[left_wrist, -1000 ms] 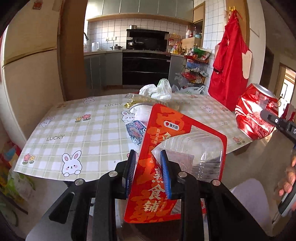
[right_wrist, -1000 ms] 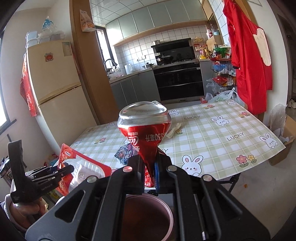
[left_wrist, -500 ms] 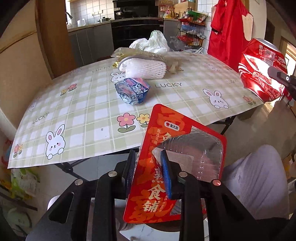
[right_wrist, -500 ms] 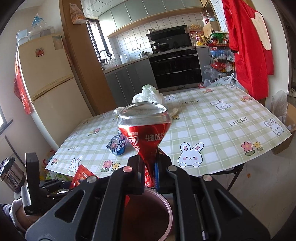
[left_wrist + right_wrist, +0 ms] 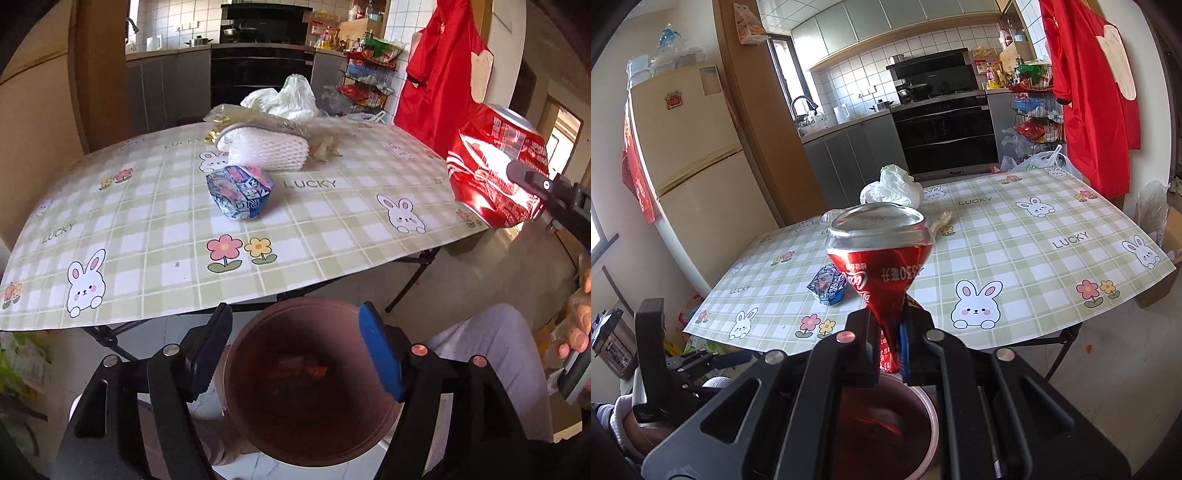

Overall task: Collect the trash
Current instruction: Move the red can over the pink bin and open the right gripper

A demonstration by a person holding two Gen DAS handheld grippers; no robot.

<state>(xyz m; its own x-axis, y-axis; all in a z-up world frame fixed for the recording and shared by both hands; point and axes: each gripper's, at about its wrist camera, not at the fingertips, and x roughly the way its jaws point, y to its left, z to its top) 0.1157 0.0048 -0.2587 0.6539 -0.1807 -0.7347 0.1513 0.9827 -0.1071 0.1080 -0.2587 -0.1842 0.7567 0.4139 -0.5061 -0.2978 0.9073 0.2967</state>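
My left gripper (image 5: 295, 354) is open and empty above a brown bin (image 5: 310, 384); the red food package (image 5: 299, 371) lies inside it. My right gripper (image 5: 886, 332) is shut on a crushed red cola can (image 5: 879, 258), held above the same bin (image 5: 886, 428); the can also shows at the right of the left wrist view (image 5: 495, 173). On the table (image 5: 147, 258) lie a blue crumpled wrapper (image 5: 240, 195), a white foam net (image 5: 266, 147) and a white plastic bag (image 5: 284, 98).
The checked tablecloth's front edge (image 5: 332, 280) hangs just beyond the bin. Folding table legs (image 5: 410, 280) stand under it. A red apron (image 5: 443, 70) hangs at the right. A fridge (image 5: 694, 166) stands left; the kitchen counter and oven (image 5: 945, 125) are behind.
My left gripper opened and let go of the red food package, which dropped into the brown bin. The right gripper still holds the can over the bin.
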